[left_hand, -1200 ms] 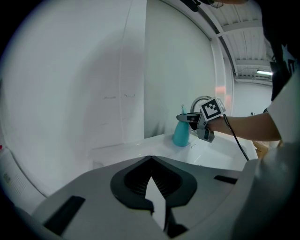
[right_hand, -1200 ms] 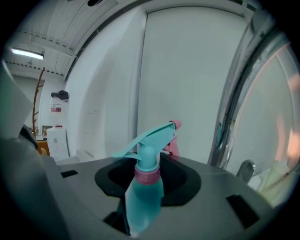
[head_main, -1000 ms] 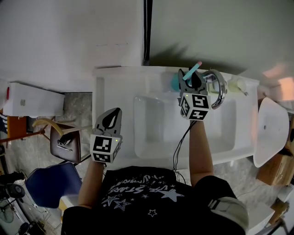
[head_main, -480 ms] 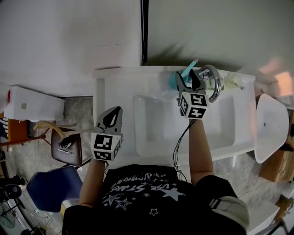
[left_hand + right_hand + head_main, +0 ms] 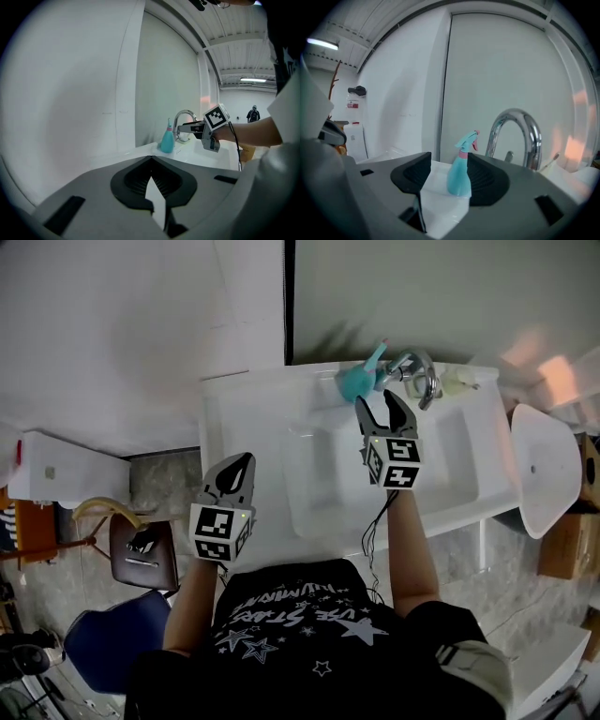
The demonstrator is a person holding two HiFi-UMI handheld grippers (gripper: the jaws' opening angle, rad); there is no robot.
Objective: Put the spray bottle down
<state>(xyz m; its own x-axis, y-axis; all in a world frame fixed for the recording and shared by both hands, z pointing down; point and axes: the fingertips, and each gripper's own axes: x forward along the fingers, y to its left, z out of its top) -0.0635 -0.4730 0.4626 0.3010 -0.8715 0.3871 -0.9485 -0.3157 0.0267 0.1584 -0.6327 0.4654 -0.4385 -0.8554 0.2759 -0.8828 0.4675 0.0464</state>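
The teal spray bottle (image 5: 356, 382) with a pink collar stands upright on the back ledge of the white sink (image 5: 246, 399), just left of the faucet (image 5: 418, 371). My right gripper (image 5: 378, 401) hangs over the basin a short way in front of the bottle, open, nothing between its jaws. In the right gripper view the bottle (image 5: 460, 174) shows beyond the spread jaws, apart from them. My left gripper (image 5: 244, 461) is shut and empty over the sink's near left rim. The left gripper view shows the bottle (image 5: 167, 140) and the right gripper (image 5: 182, 127) far ahead.
A chrome gooseneck faucet (image 5: 519, 133) rises right of the bottle, with a pale soap item (image 5: 459, 382) beside it. A white oval seat (image 5: 539, 479) is to the sink's right. A brown chair (image 5: 141, 554) and white box (image 5: 56, 465) are on the floor at left.
The right gripper opened and drew back from the bottle toward me, leaving it standing on the ledge. The left gripper rose slightly.
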